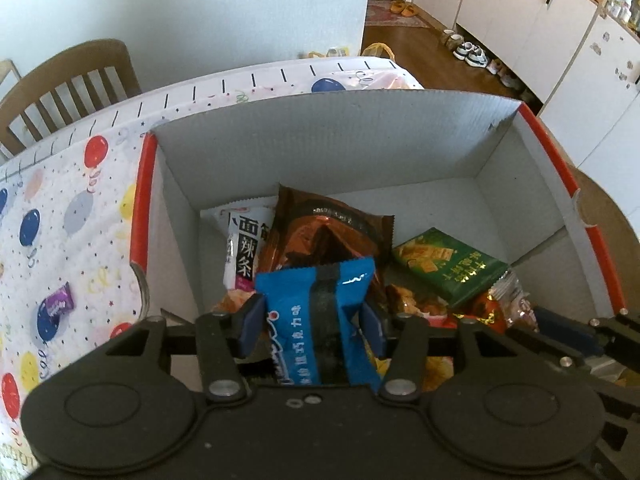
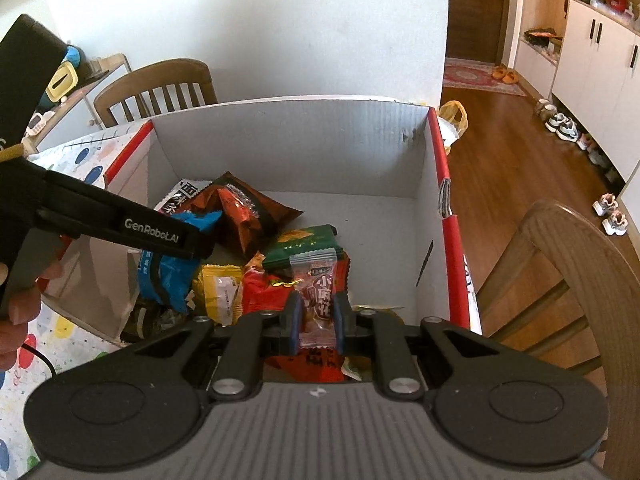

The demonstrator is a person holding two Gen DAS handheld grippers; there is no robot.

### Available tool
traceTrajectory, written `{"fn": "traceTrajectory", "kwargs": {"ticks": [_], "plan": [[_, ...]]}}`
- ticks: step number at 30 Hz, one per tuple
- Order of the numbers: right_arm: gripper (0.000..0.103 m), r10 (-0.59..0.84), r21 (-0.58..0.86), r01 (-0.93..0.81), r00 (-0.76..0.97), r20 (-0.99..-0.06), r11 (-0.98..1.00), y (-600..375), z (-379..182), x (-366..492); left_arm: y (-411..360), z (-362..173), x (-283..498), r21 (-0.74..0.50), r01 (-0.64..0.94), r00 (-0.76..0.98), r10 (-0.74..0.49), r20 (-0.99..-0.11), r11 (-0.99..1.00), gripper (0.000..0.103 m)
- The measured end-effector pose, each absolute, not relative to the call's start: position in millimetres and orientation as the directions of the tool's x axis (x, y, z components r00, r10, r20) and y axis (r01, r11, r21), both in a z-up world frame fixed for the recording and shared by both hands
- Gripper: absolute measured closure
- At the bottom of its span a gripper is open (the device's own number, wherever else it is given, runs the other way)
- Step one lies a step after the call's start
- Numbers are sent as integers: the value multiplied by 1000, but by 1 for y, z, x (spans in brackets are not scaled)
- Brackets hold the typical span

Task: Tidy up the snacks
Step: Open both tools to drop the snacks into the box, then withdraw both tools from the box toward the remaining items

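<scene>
A white cardboard box with red rims stands on the table and holds several snack packets. My left gripper is shut on a blue snack packet and holds it over the box's near left part; the packet also shows in the right wrist view. My right gripper is shut on a small clear pink-red candy packet over the box's near side. In the box lie a brown packet, a white packet with black characters and a green packet.
A small purple candy lies on the balloon-print tablecloth left of the box. Wooden chairs stand behind the table and at the right. White cabinets and shoes line the floor at the right.
</scene>
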State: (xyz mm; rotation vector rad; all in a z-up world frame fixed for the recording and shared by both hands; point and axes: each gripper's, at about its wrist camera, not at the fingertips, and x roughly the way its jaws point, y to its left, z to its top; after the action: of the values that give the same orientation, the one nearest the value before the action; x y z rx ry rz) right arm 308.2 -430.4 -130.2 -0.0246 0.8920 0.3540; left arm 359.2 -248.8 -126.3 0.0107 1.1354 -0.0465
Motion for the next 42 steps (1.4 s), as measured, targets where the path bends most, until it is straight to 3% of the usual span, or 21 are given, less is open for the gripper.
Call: {"fn": "traceTrajectory", "kwargs": {"ticks": [10, 12, 14, 21, 22, 26, 33, 35, 42], "plan": [[86, 325, 157, -317, 594, -736, 935, -434, -111, 297, -238, -107, 338, -58, 43, 481, -71, -874, 997, 40], [86, 329, 159, -319, 601, -729, 934, -434, -106, 293, -235, -100, 334, -68, 41, 495, -80, -865, 997, 36], [86, 329, 159, -318, 607, -724, 935, -433, -101, 289, -231, -93, 327, -71, 42, 517, -83, -852, 997, 24], [86, 360, 165, -345, 638, -680, 924, -427, -75, 269, -222, -65, 303, -59, 78, 585, -94, -805, 995, 23], [84, 365, 160, -355, 644, -673, 921, -425, -71, 265, -220, -61, 299, -63, 81, 594, -99, -799, 995, 22], [45, 374, 126, -386, 680, -631, 914, -410, -56, 250, -209, -49, 284, -79, 98, 614, -123, -779, 992, 20], [43, 407, 131, -415, 693, -595, 900, -381, -36, 232, -184, -33, 252, -88, 124, 651, -148, -744, 988, 20], [33, 410, 139, -414, 695, -590, 900, -373, -32, 228, -174, -29, 242, -85, 128, 662, -149, -734, 988, 17], [26, 437, 159, -432, 685, -582, 888, -340, -28, 212, -129, -20, 212, -77, 113, 693, -134, -708, 991, 13]]}}
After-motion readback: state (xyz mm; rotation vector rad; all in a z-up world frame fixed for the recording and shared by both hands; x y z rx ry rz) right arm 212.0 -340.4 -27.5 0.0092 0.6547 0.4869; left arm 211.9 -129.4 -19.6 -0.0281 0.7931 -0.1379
